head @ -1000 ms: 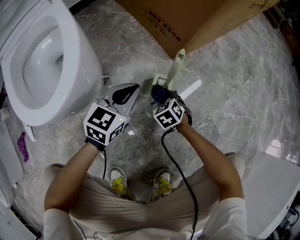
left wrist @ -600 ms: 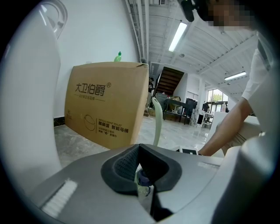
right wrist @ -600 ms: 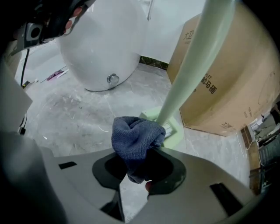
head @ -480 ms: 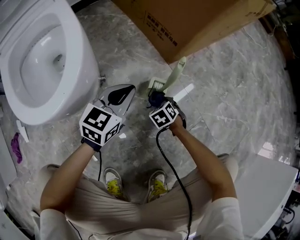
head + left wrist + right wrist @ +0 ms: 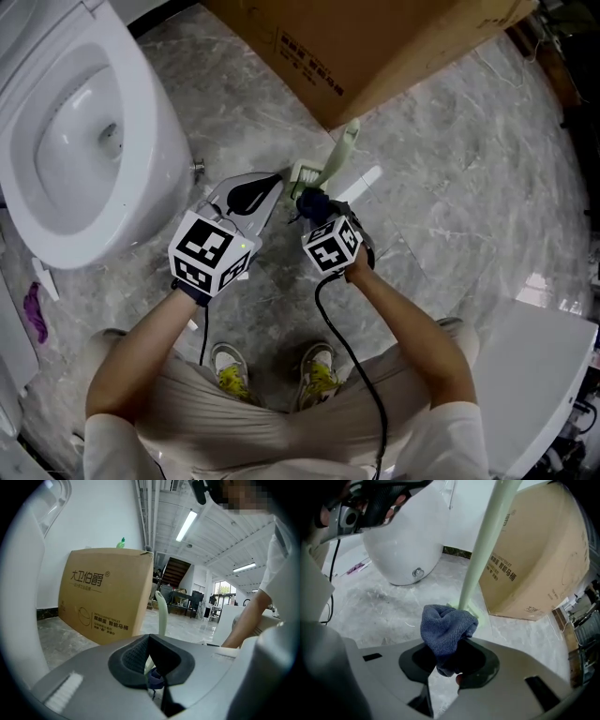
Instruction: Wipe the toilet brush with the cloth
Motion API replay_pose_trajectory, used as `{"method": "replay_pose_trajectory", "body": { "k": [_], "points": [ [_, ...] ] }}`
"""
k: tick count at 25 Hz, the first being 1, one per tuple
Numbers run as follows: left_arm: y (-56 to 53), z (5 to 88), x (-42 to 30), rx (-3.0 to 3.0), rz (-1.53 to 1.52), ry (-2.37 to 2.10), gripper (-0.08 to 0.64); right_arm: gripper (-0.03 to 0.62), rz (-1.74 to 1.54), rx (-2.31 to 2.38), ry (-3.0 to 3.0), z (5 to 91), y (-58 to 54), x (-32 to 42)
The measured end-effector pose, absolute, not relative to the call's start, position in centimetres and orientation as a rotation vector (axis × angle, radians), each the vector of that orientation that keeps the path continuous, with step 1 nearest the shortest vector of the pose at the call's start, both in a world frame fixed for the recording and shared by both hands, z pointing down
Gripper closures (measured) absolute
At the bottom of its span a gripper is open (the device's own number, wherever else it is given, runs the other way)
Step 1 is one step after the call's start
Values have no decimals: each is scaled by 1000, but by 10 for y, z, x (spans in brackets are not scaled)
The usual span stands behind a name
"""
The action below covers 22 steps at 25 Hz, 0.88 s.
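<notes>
Right tool [image 5: 450, 667] – cloth [image 5: 447, 630] pinched, toilet brush [image 5: 485, 550] behind

You've got two grey two-jaw grippers, a left gripper [image 5: 272, 185] and a right gripper [image 5: 307, 200]; one pale green plastic toilet brush [image 5: 342, 148]; one bunched blue cloth [image 5: 447, 627]; one white ceramic toilet [image 5: 164, 159], upper left; one brown cardboard box [image 5: 375, 37], top centre.

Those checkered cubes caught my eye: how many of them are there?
2. One cube sits on the left gripper, nearer the toilet; the other on the right gripper, which holds the cloth. None looks hidden.
</notes>
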<state>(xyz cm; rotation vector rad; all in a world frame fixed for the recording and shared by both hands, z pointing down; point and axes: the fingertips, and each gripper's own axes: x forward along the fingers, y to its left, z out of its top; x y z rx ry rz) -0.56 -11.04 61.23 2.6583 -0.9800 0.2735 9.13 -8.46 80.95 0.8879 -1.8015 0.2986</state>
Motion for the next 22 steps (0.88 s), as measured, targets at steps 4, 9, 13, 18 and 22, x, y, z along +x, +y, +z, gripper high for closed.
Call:
{"method": "replay_pose_trajectory", "body": {
  "k": [4,9,13,18,22],
  "points": [
    [-118,592,5,2718,230,-972,560,485,238,971,-1879,778,-89,91],
    [-127,555,5,2839,202,-1014,560,485,170,1051,-1970,718,-94,82],
    [-126,539,5,2851,161,-1023,560,485,100,1143,-2064,655,-101,75],
    [-122,533,5,2886,168,-1014,560,485,17,1290,-2171,585,-121,82],
    [-125,520,-7,2906,148,-1053,560,485,-31,1380,-2243,537,-135,92]
  ]
}}
